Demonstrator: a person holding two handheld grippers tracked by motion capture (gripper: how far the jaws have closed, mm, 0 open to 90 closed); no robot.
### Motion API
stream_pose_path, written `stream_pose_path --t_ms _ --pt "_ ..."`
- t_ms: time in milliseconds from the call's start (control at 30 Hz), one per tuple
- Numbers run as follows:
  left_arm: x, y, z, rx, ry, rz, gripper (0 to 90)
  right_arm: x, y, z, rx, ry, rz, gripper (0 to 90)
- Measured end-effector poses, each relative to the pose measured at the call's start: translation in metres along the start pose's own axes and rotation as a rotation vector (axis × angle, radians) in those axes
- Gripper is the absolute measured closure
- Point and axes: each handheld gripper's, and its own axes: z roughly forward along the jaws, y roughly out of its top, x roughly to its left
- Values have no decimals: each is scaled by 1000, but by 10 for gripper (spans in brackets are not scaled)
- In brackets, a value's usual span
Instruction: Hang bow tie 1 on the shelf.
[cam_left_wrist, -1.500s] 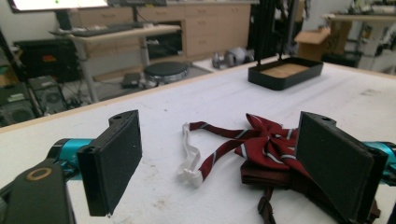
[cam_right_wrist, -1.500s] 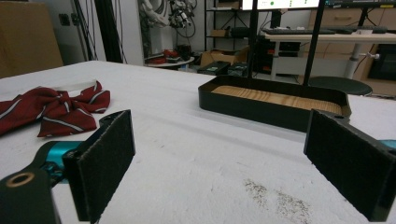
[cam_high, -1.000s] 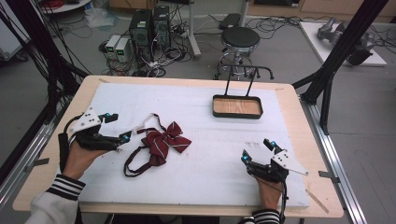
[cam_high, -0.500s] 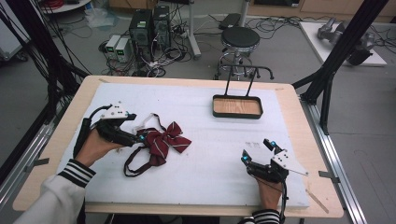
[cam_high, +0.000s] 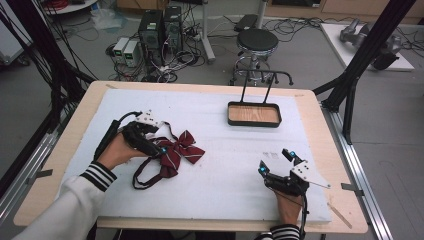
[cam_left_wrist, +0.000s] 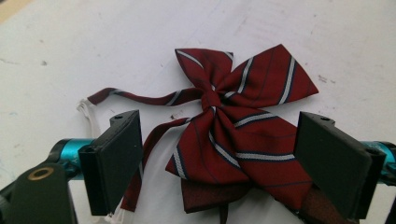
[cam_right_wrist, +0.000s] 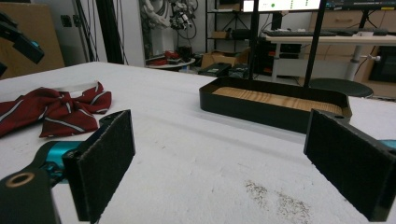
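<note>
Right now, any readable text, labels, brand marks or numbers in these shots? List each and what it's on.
None can be read.
Monitor behind the table: lit marks on the screen, too small and blurred to read.
Bow tie: stripes only, no lettering.
Tray: plain wood base, black rim, no label.
Left hand-held gripper and right hand-held gripper: pads plain black.

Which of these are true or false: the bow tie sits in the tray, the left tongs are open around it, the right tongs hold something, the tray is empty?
1. The dark red striped fabric bow tie sits in the black wood-floored tray. False: it lies on the white table cover.
2. The left tongs are open around it. True.
3. The right tongs hold something. False: open, empty.
4. The tray is empty. True.
</note>
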Motion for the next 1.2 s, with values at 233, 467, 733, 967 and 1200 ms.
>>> stream_pose_path --t_ms 233,467,733,967,1200 --pt "1 8 14 80 -11 -13 167 0 0 -1 -4 0 6 80" --pt "1 13 28 147 -16 -15 169 0 0 -1 -8 -2 8 80" --pt "1 14 44 221 -6 -6 184 -1 0 -1 -9 -1 12 80" --pt "3 12 49 261 -13 -15 241 -1 0 -1 -13 -1 13 80" --pt "5 10 53 281 -21 -19 264 -1 0 -1 -14 -1 19 80"
